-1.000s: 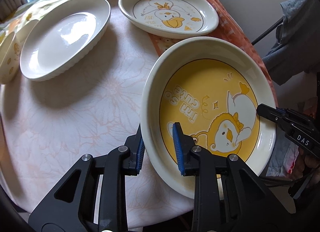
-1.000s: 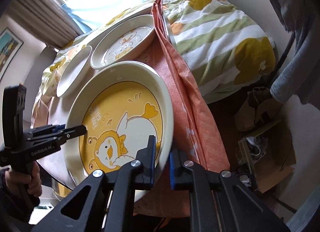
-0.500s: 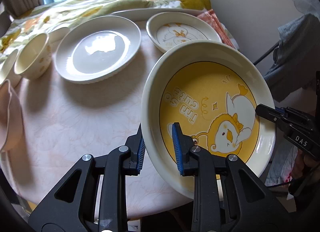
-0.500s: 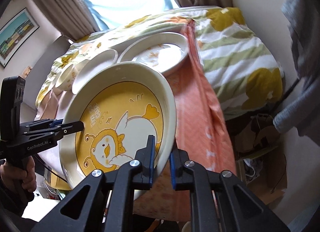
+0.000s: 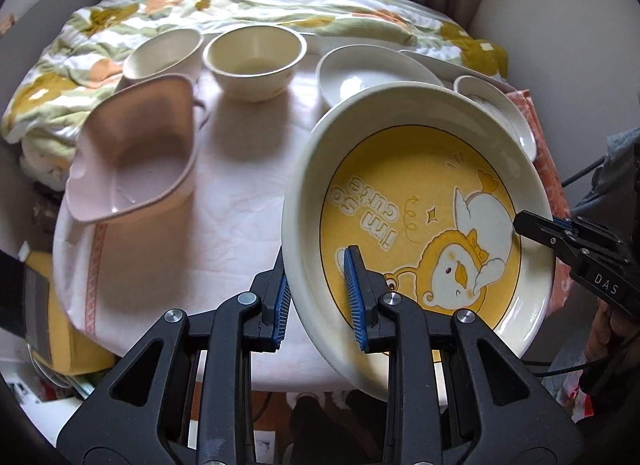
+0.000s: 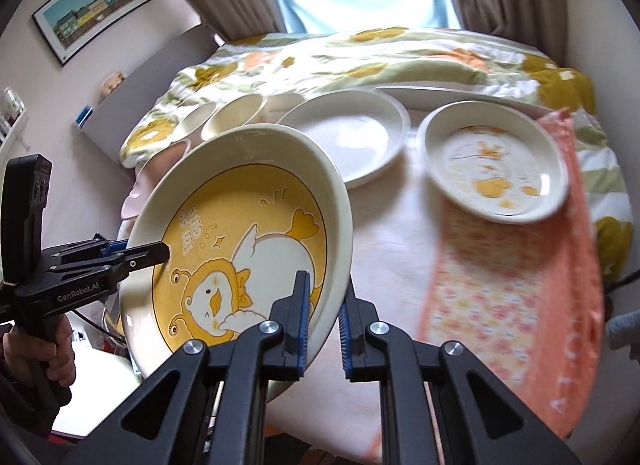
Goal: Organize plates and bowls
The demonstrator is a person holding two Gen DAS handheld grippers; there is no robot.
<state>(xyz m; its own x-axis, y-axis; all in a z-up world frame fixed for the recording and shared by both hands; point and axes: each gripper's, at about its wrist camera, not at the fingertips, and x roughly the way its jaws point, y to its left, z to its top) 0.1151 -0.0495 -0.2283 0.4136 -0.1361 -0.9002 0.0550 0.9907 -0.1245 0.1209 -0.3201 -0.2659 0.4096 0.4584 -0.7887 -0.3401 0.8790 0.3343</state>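
A large cream dish with a yellow duck picture [image 5: 420,209] [image 6: 240,233] hangs tilted above the round table. My left gripper [image 5: 318,299] [image 6: 166,253] is shut on its left rim, and my right gripper [image 6: 324,321] [image 5: 516,221] is shut on the opposite rim. On the table sit a plain white plate [image 6: 348,137] [image 5: 360,73], a smaller duck plate [image 6: 496,165] [image 5: 500,105], two cream bowls [image 5: 254,59] [image 5: 164,53] and a pink square bowl [image 5: 136,149].
A pale tablecloth [image 5: 236,201] covers the table, with an orange patterned cloth [image 6: 516,285] along its right side. A flowered quilt [image 6: 360,57] lies behind the table. A long white platter [image 6: 460,95] rests at the far edge. A person's hand [image 6: 36,353] grips the left tool.
Both grippers carried the duck dish up and leftward across the table. The bowls and pink square bowl came into the left wrist view. The dish now hangs left of the two plates.
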